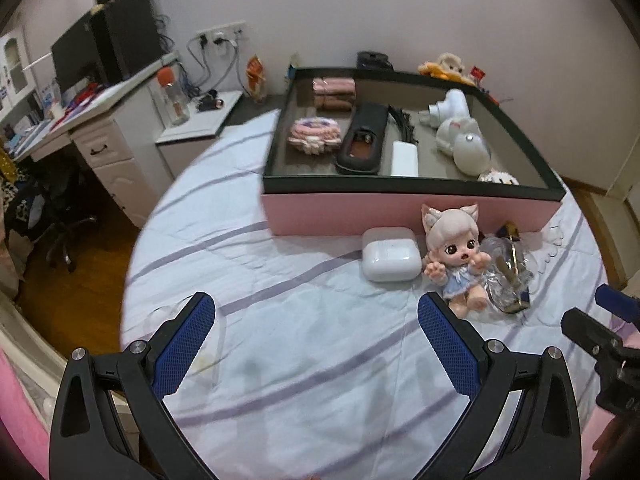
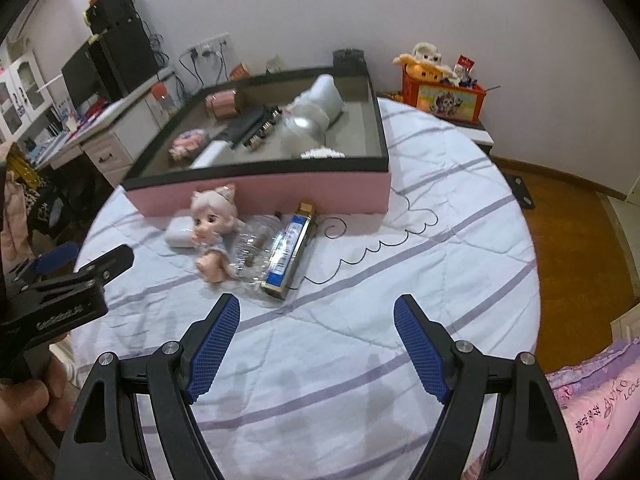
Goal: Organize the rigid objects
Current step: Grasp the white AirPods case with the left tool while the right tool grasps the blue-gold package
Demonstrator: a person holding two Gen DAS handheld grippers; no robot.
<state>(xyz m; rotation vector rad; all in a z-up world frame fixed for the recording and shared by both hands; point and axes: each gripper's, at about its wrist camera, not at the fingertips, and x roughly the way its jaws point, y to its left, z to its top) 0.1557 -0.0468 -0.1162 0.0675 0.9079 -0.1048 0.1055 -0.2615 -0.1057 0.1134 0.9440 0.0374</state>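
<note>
My left gripper [image 1: 316, 312] and right gripper [image 2: 317, 312] both hang wide open, holding nothing, above the striped sheet [image 1: 280, 344]. Ahead, against the pink box's [image 1: 340, 216] front wall, lie a white case [image 1: 391, 254], a cat-eared doll [image 1: 454, 256], a clear bottle [image 2: 252, 246] and a blue-and-gold box [image 2: 289, 254], touching side by side.

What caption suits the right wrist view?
Open right gripper faces big-headed cat-eared doll, clear plastic bottle and pink-sided storage box.
</note>
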